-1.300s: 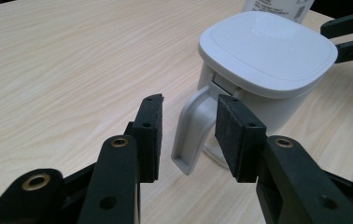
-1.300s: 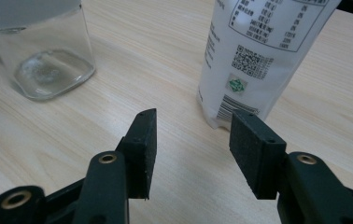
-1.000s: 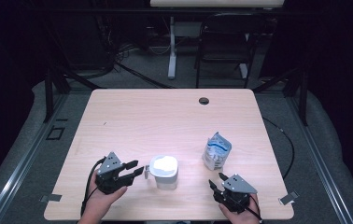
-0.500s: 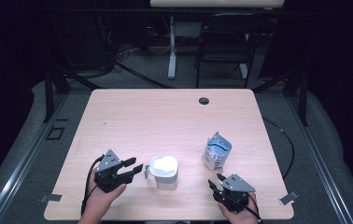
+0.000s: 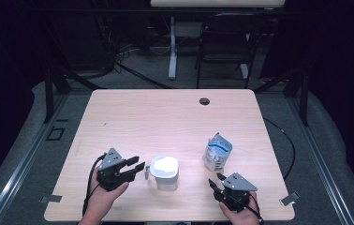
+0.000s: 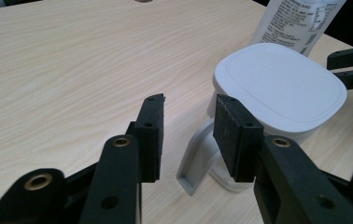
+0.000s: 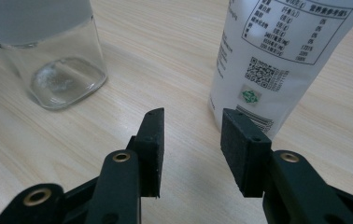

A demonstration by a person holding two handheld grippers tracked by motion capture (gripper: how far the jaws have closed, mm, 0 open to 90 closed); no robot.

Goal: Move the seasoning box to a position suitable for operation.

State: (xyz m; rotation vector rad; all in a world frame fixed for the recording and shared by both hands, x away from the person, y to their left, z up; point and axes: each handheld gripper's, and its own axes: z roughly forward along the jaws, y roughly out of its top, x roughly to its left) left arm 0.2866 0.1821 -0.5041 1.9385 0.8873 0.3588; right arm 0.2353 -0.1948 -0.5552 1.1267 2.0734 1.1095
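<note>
A clear glass jug (image 5: 165,173) with a white lid (image 6: 279,87) and pale grey handle (image 6: 197,161) stands on a light wood-grain table (image 5: 165,117). Nearer the right edge, a white pouch (image 5: 217,152) carries blue markings, black print, a QR code and a green emblem (image 7: 250,95). Both grippers' jaws are black.

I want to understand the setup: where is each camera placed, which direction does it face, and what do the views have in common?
High view: above the person's side, facing forward and down on the table; both hands and grippers show.
Left gripper view: rides the left gripper, facing the lidded container; own open jaws show.
Right gripper view: rides the right gripper, facing the pouch; own open jaws show.
Shared: container and pouch appear in all three.
</note>
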